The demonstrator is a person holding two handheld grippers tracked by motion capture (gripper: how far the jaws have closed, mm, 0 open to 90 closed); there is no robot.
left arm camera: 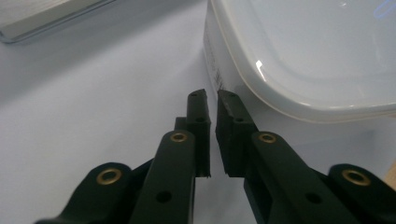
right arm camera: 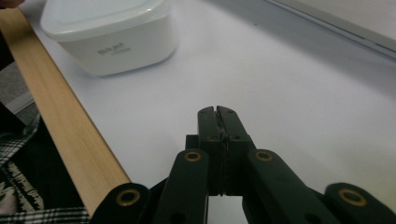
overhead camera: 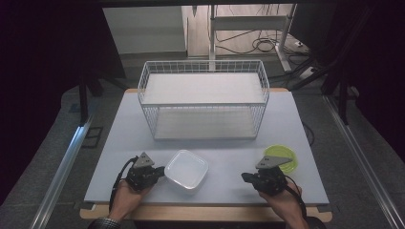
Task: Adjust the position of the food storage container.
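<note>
- The table [overhead camera: 119, 157] is a smooth, matte, pale grey-white slab with a strip of light wood [right arm camera: 60, 116] along the person's edge.
- A wire basket [overhead camera: 203, 98] stands at the far middle of the table: a rectangular cage of thin white grid wire with an open top and a flat white floor.
- A white plastic box [overhead camera: 186, 169] sits near the front edge, between the two grippers. It is squarish with rounded corners, glossy, with a flat translucent lid and small grey lettering on one side wall.
- A lime-green plastic bowl [overhead camera: 286, 160], round and shallow, lies at the front right, just behind the right gripper.
- The left gripper [overhead camera: 160, 171] lies level just to the left of the box. In the left gripper view its ribbed black jaws stand almost together with a thin slit between them, nothing in it, and their tips sit at the box's side wall; I cannot tell if they touch it.
- The right gripper [overhead camera: 244, 177] rests over bare table well to the right of the box, jaws pressed flat together and holding nothing.
</note>
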